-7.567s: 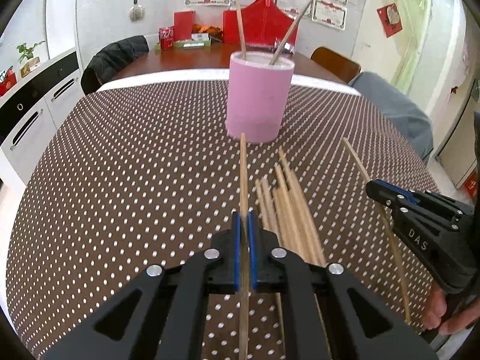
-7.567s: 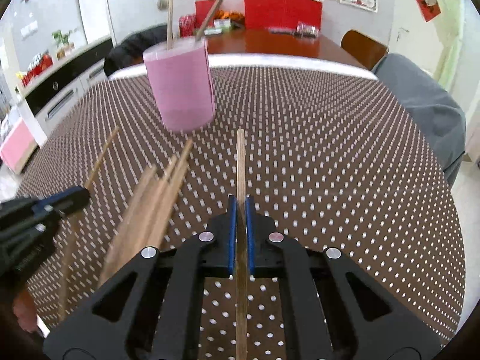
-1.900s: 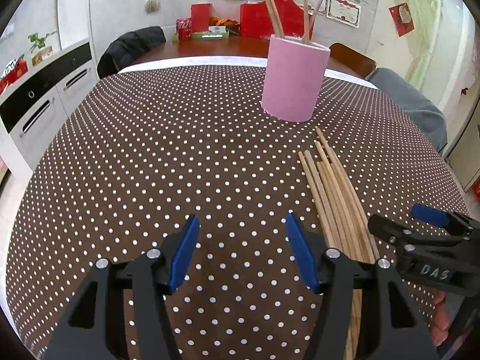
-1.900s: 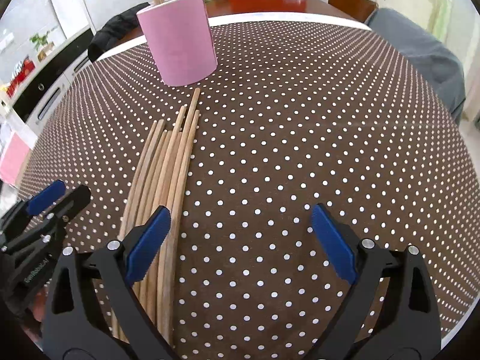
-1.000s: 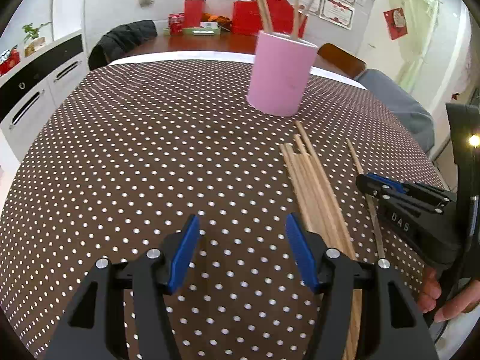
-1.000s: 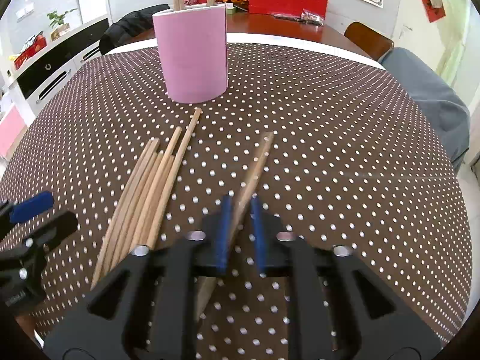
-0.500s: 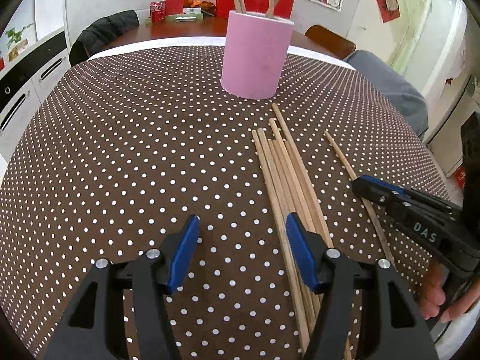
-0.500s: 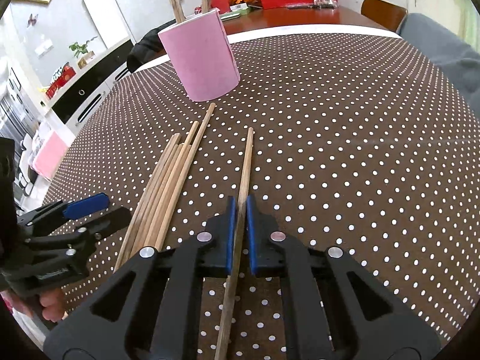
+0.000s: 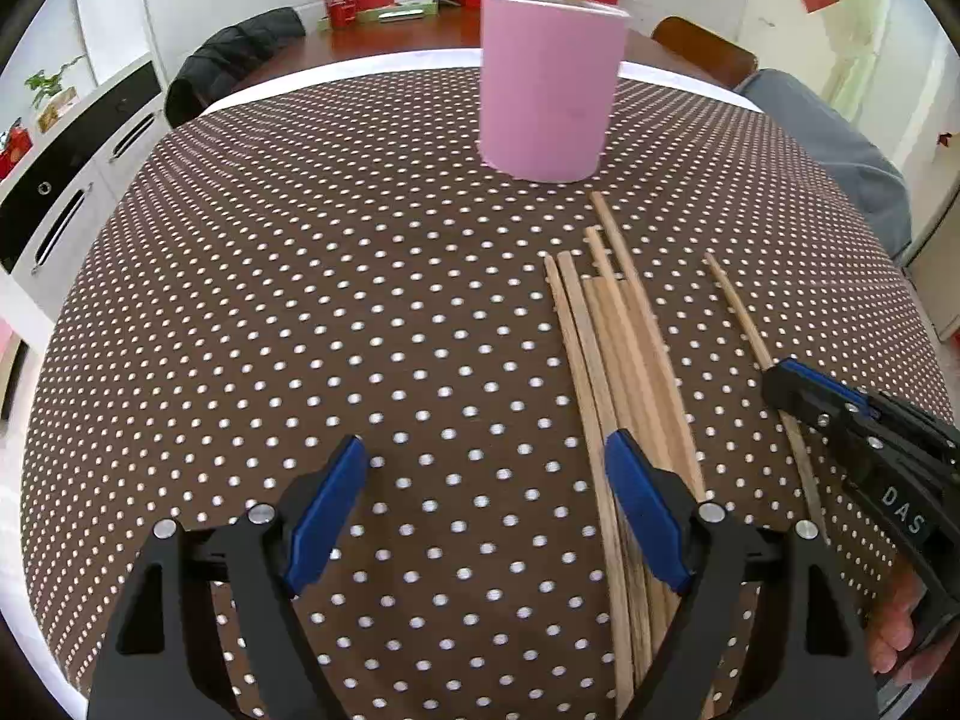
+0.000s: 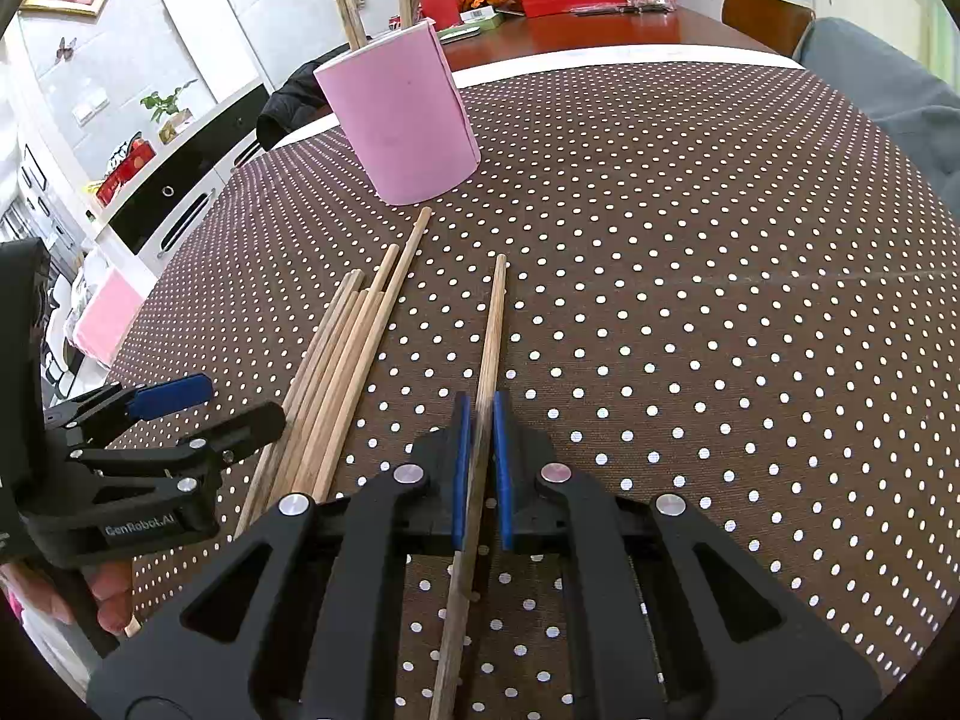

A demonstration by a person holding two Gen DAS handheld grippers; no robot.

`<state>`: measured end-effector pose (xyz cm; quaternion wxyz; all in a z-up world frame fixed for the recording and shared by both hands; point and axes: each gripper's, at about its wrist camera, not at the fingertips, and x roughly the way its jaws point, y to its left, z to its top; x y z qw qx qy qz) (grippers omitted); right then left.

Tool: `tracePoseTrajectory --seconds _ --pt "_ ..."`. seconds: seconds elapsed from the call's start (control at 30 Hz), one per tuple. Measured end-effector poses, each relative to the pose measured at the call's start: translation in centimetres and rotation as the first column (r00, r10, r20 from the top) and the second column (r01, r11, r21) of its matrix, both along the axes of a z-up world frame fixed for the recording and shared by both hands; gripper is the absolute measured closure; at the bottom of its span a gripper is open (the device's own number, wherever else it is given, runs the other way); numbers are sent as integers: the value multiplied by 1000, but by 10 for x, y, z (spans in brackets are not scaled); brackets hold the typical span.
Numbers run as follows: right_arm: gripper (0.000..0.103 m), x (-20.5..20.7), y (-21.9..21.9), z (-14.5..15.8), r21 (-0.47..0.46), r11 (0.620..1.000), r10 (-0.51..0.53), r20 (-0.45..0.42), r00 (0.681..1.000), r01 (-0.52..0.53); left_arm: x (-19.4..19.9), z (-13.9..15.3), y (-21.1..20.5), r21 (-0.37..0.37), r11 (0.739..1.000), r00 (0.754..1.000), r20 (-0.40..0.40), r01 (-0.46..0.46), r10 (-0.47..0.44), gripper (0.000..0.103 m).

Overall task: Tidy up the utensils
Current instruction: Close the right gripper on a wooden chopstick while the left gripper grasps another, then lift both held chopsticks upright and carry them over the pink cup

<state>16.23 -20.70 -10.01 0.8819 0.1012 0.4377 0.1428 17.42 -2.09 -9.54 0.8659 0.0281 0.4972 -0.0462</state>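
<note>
Step in hand: collecting loose chopsticks from the table into the pink cup (image 10: pixel 399 120).
Right gripper (image 10: pixel 478 468): jaws closed on a single chopstick (image 10: pixel 492 330), gripped towards its near end; the long free end points ahead, roughly toward the cup, apparently so that it can be tipped in tip-first.
Left gripper (image 9: pixel 486 510): jaws stand wide and have just been opening further; nothing lies between the pads. The right finger (image 9: pixel 645 510) sits over the left edge of the bundle, which suggests alignment for the next pick.
Loose chopsticks (image 9: pixel 618 360): a bundle lying side by side on the dotted tablecloth (image 9: pixel 300 300), tips toward the cup, just left of the held stick and apart from it.
Cup contents: several sticks already stand in the cup, leaning against the rim; the exact count cannot be read at this angle.
Task progress: judged partial, since most of the bundle is still on the cloth.
Edges: the bundle's near ends lie close to the table's near edge, beside the person's hand (image 10: pixel 114 594); a careless sweep could roll a stick off.
Open room: the cloth to the right of the held stick is bare, and so is the lane between the stick tip and the cup.
Clearance: the two grippers are near each other but not touching.
</note>
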Motion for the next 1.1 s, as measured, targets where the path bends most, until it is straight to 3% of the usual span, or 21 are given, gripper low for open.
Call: tracePoseTrajectory --seconds 0.2,0.27,0.3,0.33,0.37,0.4,0.6,0.9,1.1 --pt "95 1 -2 0 11 1000 1 -3 1000 -1 -5 -4 -7 71 997 1000 18 18 -19 20" --pt "95 1 -2 0 6 1000 1 -2 1000 -1 -4 -5 -10 58 998 999 31 40 -42 22" --pt "95 1 -2 0 5 1000 1 -2 1000 -1 -1 -6 -7 26 999 998 34 43 -43 29" --pt "95 1 -2 0 -1 1000 1 -1 1000 -1 0 -5 -7 32 999 998 54 39 -40 44" --pt "95 1 0 0 -13 1000 0 1 1000 0 -1 -3 -7 32 998 995 78 54 -56 85" --pt "96 0 2 0 -27 1000 -6 4 1000 6 0 -3 -8 37 997 994 84 64 -67 95" --pt "97 1 19 2 -96 995 -36 16 999 37 -3 -4 4 -71 995 995 74 75 -69 97" --pt "97 4 20 16 -85 995 -54 49 997 58 -11 20 9 -76 992 976 201 96 -79 96" --pt "97 0 17 38 -64 994 -76 116 990 83 -13 43 12 -75 992 955 285 104 -78 96"
